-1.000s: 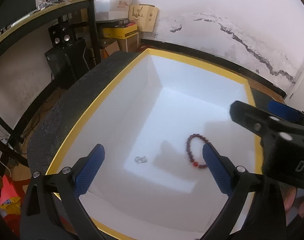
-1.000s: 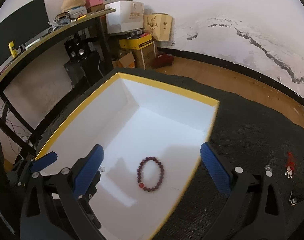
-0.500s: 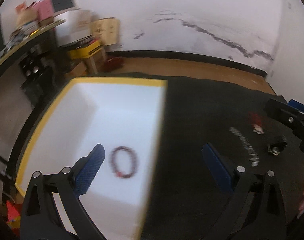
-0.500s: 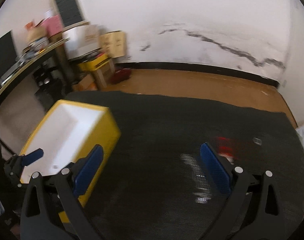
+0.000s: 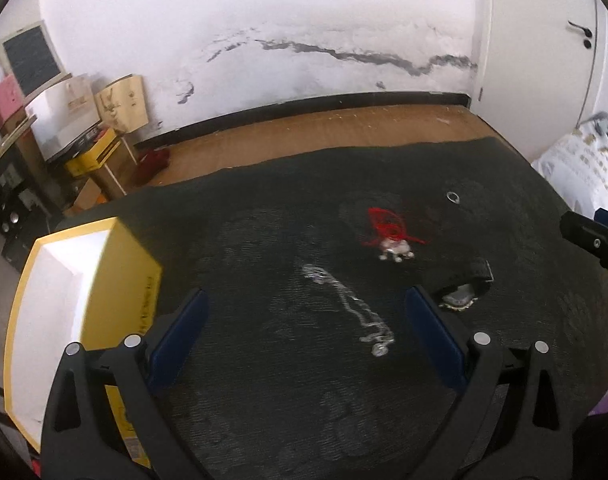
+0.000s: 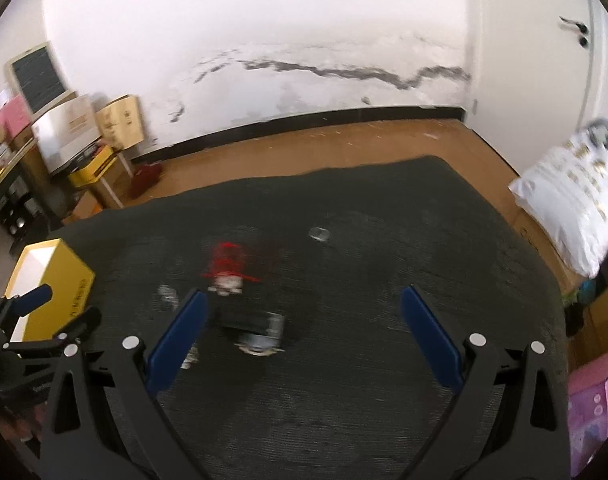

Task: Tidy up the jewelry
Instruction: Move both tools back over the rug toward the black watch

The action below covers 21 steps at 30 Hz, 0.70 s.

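Loose jewelry lies on a black mat (image 5: 288,360). A silver chain (image 5: 346,306) lies between my open left gripper's (image 5: 306,338) fingers. A red cord piece with a silver charm (image 5: 388,234) lies beyond it, a black watch (image 5: 464,286) to its right, and a small ring (image 5: 452,197) farther back. The yellow box with white inside (image 5: 64,288) stands at the left. My right gripper (image 6: 304,334) is open and empty above the mat, with the blurred watch (image 6: 256,330) and red cord piece (image 6: 228,266) by its left finger. The ring also shows in the right wrist view (image 6: 319,234).
A wooden floor and a cracked white wall lie beyond the mat. Cardboard boxes (image 5: 120,102) and a shelf stand at the far left. A white patterned pillow (image 6: 576,196) lies to the right of the mat.
Both grippers have swung right, away from the box interior with the bead bracelet, and are now over the loose jewelry on the mat. Both stay open and empty.
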### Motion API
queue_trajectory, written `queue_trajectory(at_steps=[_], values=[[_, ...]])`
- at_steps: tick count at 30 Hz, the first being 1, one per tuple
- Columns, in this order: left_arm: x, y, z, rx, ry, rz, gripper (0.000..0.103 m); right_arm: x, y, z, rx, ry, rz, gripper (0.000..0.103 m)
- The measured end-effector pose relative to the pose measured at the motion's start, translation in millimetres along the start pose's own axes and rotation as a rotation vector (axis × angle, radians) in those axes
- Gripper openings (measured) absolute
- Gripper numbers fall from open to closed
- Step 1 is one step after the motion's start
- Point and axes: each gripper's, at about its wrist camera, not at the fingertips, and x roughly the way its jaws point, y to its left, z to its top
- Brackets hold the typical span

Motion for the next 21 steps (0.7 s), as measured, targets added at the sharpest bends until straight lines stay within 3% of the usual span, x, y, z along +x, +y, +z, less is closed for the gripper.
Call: queue_trajectory(at_steps=[12,17,21], values=[[45,-6,-11,0.033,0.055,0.051,0.096,53,-16,-12,0.019,0.050,0.031,0.094],[61,-1,-18,0.029,0.039,0.047,0.096,63,-14,-5,0.005,0.026,0.021,0.094],[76,-2,-24,0.020,0.048,0.002,0.096,70,-14,-9,-0.008,0.033,0.040,0.094]])
